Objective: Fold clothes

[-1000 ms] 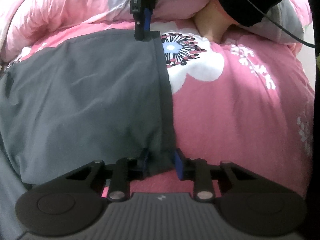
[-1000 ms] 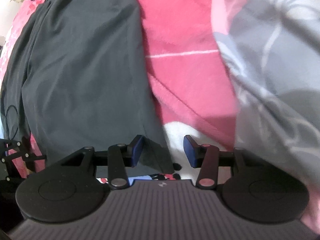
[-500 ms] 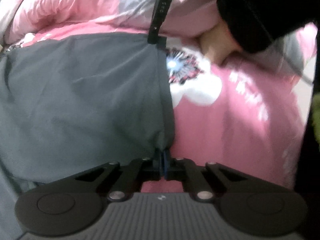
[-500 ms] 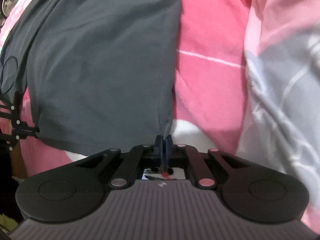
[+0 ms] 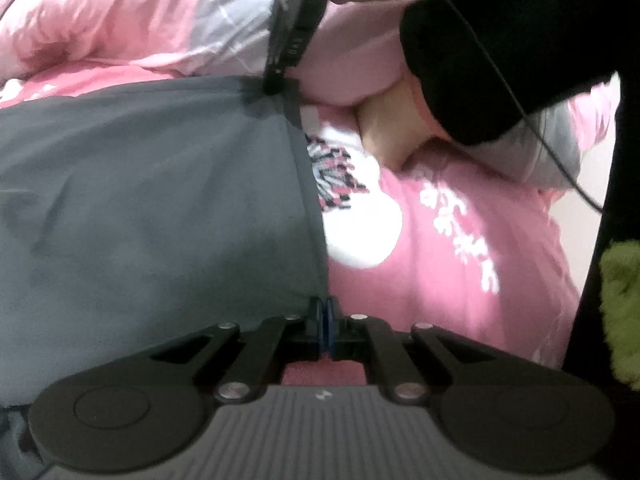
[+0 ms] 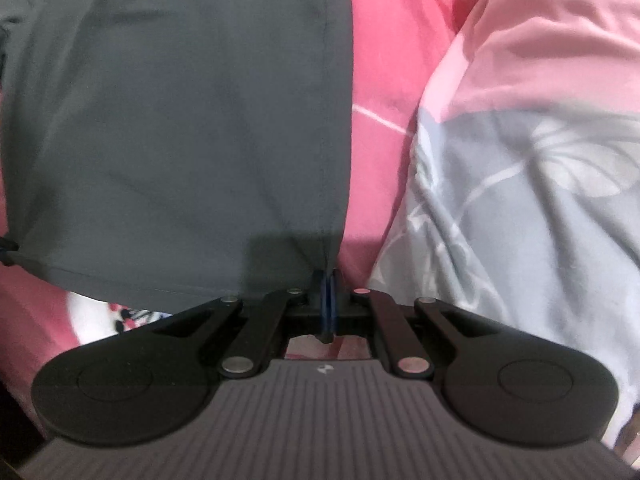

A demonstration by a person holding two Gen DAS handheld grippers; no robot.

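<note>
A dark grey garment point(image 5: 152, 192) lies spread on a pink bed sheet point(image 5: 460, 280). My left gripper point(image 5: 325, 308) is shut on the near corner of the garment's right edge. In the left wrist view my right gripper point(image 5: 274, 88) reaches down from above and pinches the far corner of that same edge. The right wrist view shows the right gripper point(image 6: 329, 280) shut on the grey garment point(image 6: 180, 120) at its hem corner, with the cloth stretching away from the blue pads.
A pink and grey duvet point(image 5: 152, 28) is bunched along the far side, and the duvet point(image 6: 520, 160) fills the right of the right wrist view. A person's hand and black sleeve point(image 5: 500, 40) hold the right gripper. A white flower print point(image 5: 352, 216) sits beside the garment.
Both grippers went from open around the garment's edge to shut on it. Both views have since shifted, the right one turning so the hem runs straight up.
</note>
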